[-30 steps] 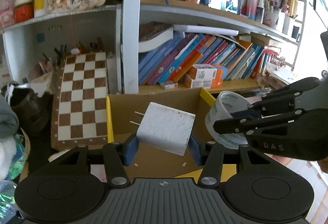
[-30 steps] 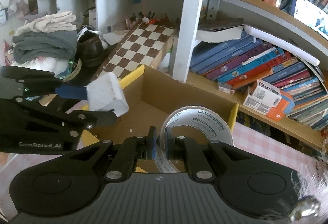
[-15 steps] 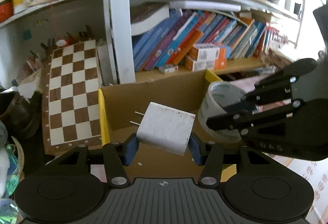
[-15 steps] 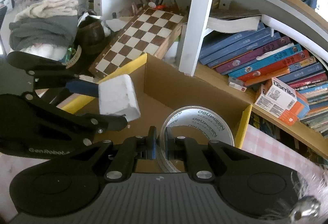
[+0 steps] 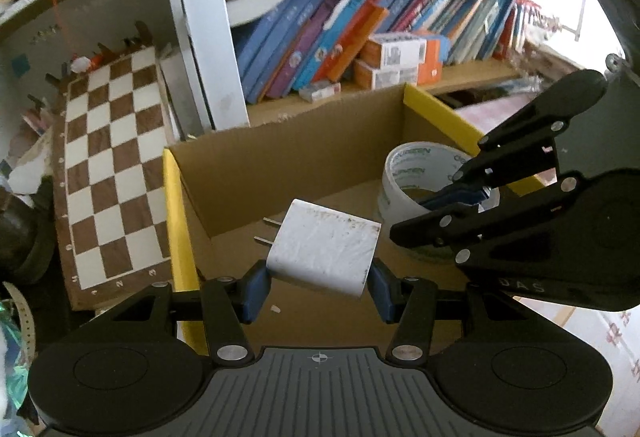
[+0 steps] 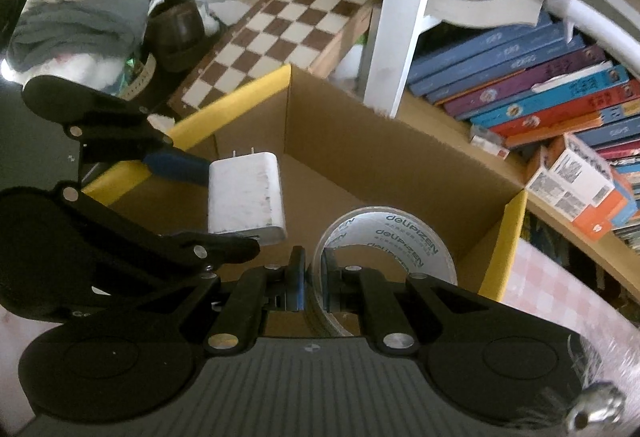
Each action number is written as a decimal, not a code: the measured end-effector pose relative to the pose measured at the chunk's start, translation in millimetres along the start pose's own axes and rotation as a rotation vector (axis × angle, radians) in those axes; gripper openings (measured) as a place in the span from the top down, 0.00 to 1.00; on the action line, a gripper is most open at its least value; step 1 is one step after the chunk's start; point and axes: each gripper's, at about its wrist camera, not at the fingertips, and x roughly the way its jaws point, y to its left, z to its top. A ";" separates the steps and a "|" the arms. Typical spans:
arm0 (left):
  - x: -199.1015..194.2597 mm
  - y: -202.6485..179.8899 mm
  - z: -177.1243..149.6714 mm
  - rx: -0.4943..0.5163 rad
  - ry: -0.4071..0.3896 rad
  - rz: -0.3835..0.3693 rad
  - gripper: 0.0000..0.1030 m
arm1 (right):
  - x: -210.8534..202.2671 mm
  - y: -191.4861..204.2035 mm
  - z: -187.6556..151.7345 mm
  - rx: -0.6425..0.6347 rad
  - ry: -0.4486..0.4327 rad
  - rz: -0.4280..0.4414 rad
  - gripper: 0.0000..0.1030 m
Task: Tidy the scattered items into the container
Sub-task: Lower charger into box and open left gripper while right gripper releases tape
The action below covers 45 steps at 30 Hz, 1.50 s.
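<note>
Left gripper (image 5: 318, 283) pinches white charger (image 5: 323, 253) at frame center, above cardboard box (image 5: 288, 157). Right gripper (image 6: 313, 279) clamps tape roll (image 6: 384, 237) wall, lower center. Risk: the 2 grippers are close and could collide on release; charger sits tilted, may slip. Box floor mostly hidden; desk barely visible.

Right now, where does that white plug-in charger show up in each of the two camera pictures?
Left wrist view: the white charger sits at lower centre, clamped in the left gripper, prongs pointing upper left.
Right wrist view: it is left of centre, held over the box.
Shared landmark: the cardboard box with yellow edges lies behind it in both.
</note>
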 end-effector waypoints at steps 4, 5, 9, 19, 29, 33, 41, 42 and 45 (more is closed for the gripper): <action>8.5 0.2 1.7 0.017 0.029 -0.002 0.50 | 10.2 -3.9 -1.0 0.007 0.027 0.013 0.93; 10.4 0.5 2.4 0.019 0.035 -0.002 0.50 | 12.1 -5.1 -0.9 0.013 0.032 0.015 0.93; 16.3 -1.3 6.1 0.057 0.057 0.000 0.50 | 20.5 -9.7 0.1 0.024 0.058 0.020 0.93; 35.1 -4.2 13.0 0.123 0.133 -0.020 0.50 | 43.1 -19.1 -1.0 0.044 0.144 0.024 0.93; 40.3 -2.8 12.9 0.108 0.161 -0.032 0.50 | 48.1 -22.3 -3.1 0.067 0.170 0.020 0.92; 41.2 -2.4 12.8 0.108 0.164 -0.032 0.50 | 49.0 -22.9 -3.0 0.071 0.180 0.022 0.92; 41.3 -2.7 13.7 0.106 0.162 -0.031 0.52 | 50.6 -22.6 -2.5 0.069 0.192 0.016 0.91; 41.1 -2.9 13.7 0.106 0.162 -0.030 0.52 | 50.6 -22.4 -2.7 0.068 0.192 0.015 0.91; 40.1 -3.3 13.6 0.108 0.159 -0.027 0.52 | 49.7 -21.8 -2.8 0.065 0.188 0.009 0.91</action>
